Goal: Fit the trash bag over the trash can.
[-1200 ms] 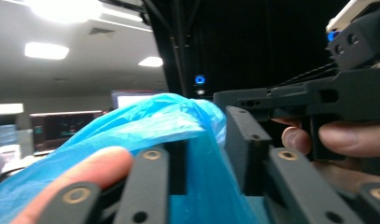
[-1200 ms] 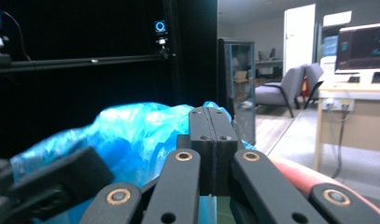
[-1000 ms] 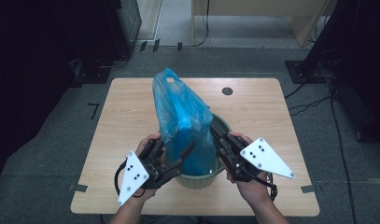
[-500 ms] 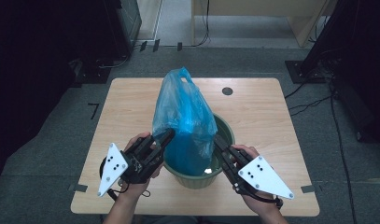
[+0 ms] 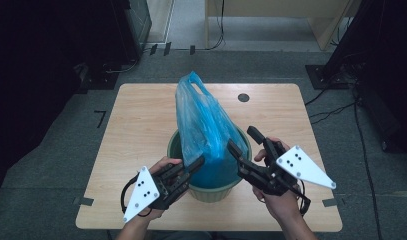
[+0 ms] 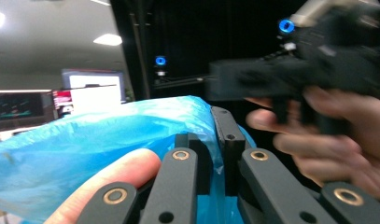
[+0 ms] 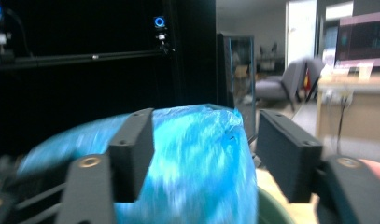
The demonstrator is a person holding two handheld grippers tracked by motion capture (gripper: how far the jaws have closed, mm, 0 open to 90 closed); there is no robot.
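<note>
Blue bag [image 5: 201, 130] stands tall in the green bin [image 5: 211, 187] on the counter [image 5: 141, 115]. Left gripper [image 5: 198, 162] pinches the bag's plastic; right gripper [image 5: 243, 140] gapes wide beside it.

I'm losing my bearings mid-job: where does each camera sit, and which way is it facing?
High view: above the person's side, facing forward and down on the table; both forearms, left gripper and right gripper flank the green bin.
Left gripper view: rides the left gripper, jaws pinching the blue bag; a thumb, the other hand beyond.
Right gripper view: along open jaws at the bag.
All share the bag.
</note>
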